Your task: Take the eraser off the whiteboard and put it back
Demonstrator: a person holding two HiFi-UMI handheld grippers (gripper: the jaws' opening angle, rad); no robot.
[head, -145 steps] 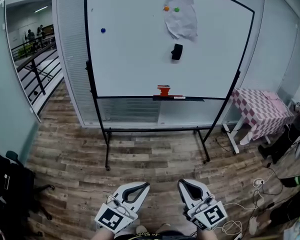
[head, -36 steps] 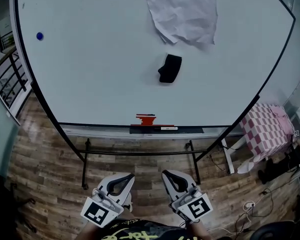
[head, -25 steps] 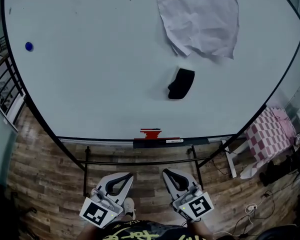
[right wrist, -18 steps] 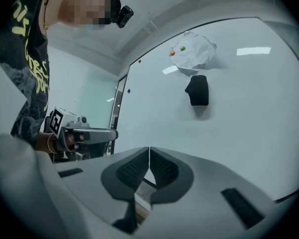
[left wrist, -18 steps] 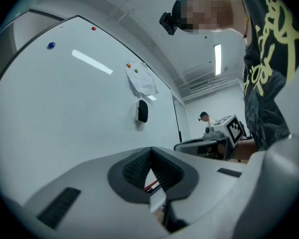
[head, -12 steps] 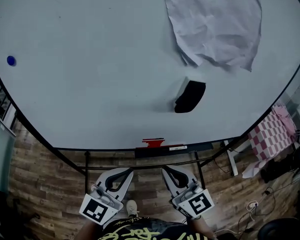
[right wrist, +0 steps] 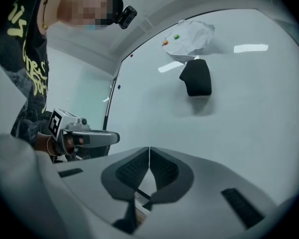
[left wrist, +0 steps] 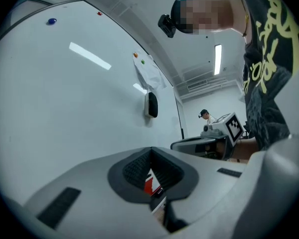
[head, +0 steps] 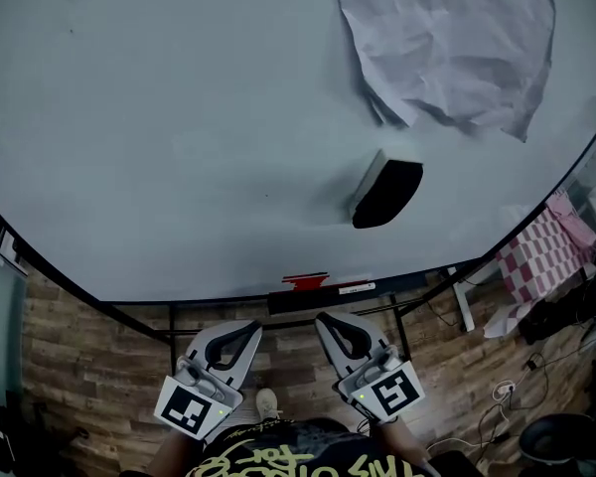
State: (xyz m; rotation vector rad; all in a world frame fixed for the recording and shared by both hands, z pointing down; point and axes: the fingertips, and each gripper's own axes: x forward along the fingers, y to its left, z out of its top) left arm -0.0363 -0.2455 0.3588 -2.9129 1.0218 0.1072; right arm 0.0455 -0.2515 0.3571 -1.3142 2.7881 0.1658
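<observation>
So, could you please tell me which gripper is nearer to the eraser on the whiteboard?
Right. The right gripper sits below the eraser, slightly to its left; the left gripper is below too, but further left.

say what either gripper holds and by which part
Nothing: the left gripper and right gripper are shut and empty; the eraser is on the whiteboard.

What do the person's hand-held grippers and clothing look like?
The left hand-held gripper and right hand-held gripper are pale grey with black ribbed pads; each carries a white cube with black square markers. The shirt is black with yellow print.
</observation>
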